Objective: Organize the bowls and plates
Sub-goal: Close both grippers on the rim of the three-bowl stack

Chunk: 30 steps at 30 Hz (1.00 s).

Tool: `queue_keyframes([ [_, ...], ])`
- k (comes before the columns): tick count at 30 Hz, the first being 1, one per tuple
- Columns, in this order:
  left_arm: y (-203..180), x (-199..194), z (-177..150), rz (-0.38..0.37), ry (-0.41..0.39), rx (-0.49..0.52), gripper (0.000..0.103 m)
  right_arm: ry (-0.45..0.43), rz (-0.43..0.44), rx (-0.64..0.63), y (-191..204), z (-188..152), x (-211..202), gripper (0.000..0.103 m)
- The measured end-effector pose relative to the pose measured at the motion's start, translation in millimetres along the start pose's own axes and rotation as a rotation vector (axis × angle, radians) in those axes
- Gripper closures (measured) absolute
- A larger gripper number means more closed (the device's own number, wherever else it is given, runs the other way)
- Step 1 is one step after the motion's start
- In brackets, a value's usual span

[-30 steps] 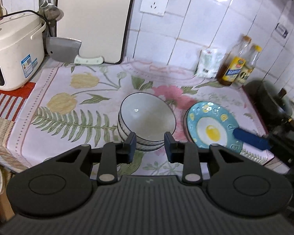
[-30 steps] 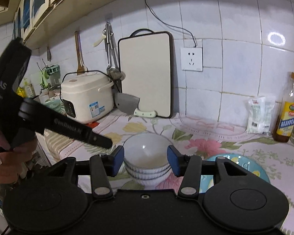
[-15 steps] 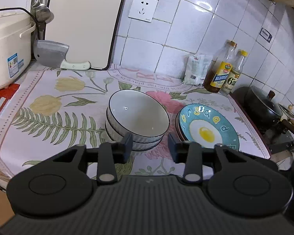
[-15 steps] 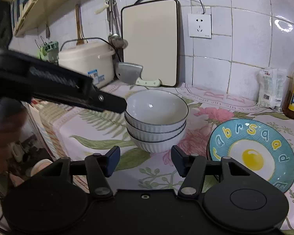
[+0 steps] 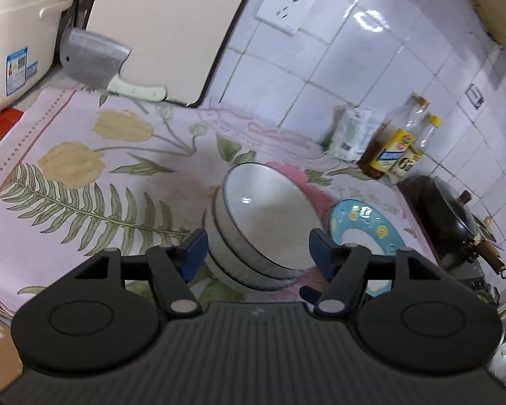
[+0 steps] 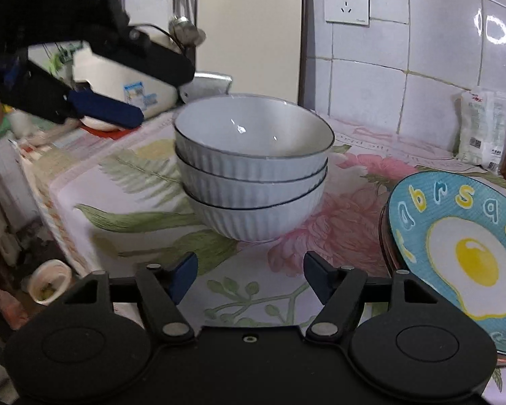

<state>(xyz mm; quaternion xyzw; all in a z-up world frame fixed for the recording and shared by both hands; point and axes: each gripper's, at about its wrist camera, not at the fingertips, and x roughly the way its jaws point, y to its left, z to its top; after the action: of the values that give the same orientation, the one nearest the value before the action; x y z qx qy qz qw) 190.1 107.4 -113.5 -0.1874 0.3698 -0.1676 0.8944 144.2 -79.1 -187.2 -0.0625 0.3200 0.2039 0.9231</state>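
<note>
Three white ribbed bowls (image 6: 253,175) stand stacked on the floral cloth; the stack also shows in the left wrist view (image 5: 263,222). A blue plate with a fried-egg picture (image 6: 462,253) lies on darker plates to its right, also in the left wrist view (image 5: 367,233). My left gripper (image 5: 255,253) is open and empty, its fingers either side of the stack's near rim, above it. It appears from the side in the right wrist view (image 6: 104,108). My right gripper (image 6: 250,276) is open and empty, low over the cloth just in front of the stack.
A rice cooker (image 5: 13,33), a cleaver (image 5: 94,57) and a cutting board (image 5: 172,27) stand at the back left. A packet (image 5: 352,135) and two bottles (image 5: 398,145) stand at the back right. A black wok (image 5: 445,209) sits at the right. The counter's front edge (image 6: 60,209) drops off at the left.
Both grippers have moved closer to the bowl stack and opened wider. The left gripper has tilted and now hovers over the stack. The right has dropped lower.
</note>
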Motion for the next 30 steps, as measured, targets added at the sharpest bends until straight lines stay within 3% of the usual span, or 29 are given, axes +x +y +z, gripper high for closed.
queue_keyframes([
  [4,18,20,7,-0.042,0.063,-0.049,0.037,-0.03,-0.018,-0.047,8,-4,14,0.027],
  [6,28,27,10,-0.088,0.072,-0.088,0.037,-0.043,-0.023,-0.062,11,-5,19,0.014],
  [7,32,30,11,-0.095,0.076,-0.107,0.037,-0.051,-0.013,-0.059,12,-5,20,0.013],
  [12,46,45,21,-0.105,0.095,-0.11,0.037,-0.071,0.001,-0.043,10,-6,30,0.01],
  [21,63,90,29,-0.151,0.234,-0.14,0.036,-0.121,-0.051,0.054,4,3,49,0.007],
  [27,51,99,33,-0.141,0.241,-0.085,0.043,-0.129,-0.044,0.055,6,9,61,0.005],
  [29,53,102,32,-0.125,0.25,-0.079,0.053,-0.128,-0.033,0.065,5,10,63,0.004],
  [30,55,104,32,-0.124,0.259,-0.086,0.054,-0.124,-0.03,0.061,5,11,64,0.003],
])
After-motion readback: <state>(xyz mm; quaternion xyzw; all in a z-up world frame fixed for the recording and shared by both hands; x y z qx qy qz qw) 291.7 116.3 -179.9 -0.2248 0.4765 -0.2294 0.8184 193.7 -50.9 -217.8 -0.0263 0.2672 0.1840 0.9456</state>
